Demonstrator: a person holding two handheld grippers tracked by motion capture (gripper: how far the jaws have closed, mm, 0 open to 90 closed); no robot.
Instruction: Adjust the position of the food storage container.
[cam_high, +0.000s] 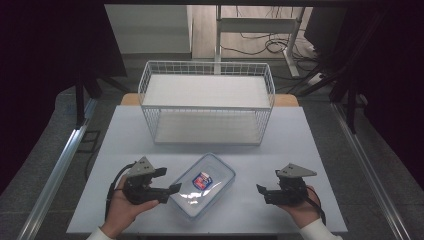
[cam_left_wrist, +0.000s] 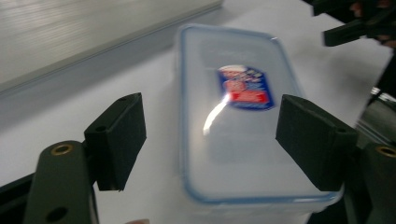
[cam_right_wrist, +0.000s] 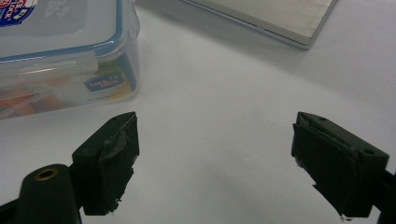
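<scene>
Near the front edge of the pale grey bench (cam_high: 300, 145) lay a clear rectangular plastic food container with a blue-rimmed snap lid and a red-and-blue label (cam_high: 202, 186), angled between the two hands. The left gripper (cam_high: 169, 181) stood just beside the container's near-left end with its jaws spread wide; from the left gripper view the box (cam_left_wrist: 238, 116) sat between and beyond the black pads (cam_left_wrist: 122, 135), which did not press on it, so nothing was held. The right gripper (cam_high: 262, 192) waited well apart to the container's right, jaws likewise wide and empty over bare bench, the container's corner (cam_right_wrist: 70, 56) off to one side. Behind stood a white wire two-tier basket shelf (cam_high: 206, 102), both tiers bare. By this showing the work was barely begun: the container was approached but not gripped or lifted, and if it was bound for the shelf, that all remained.
</scene>
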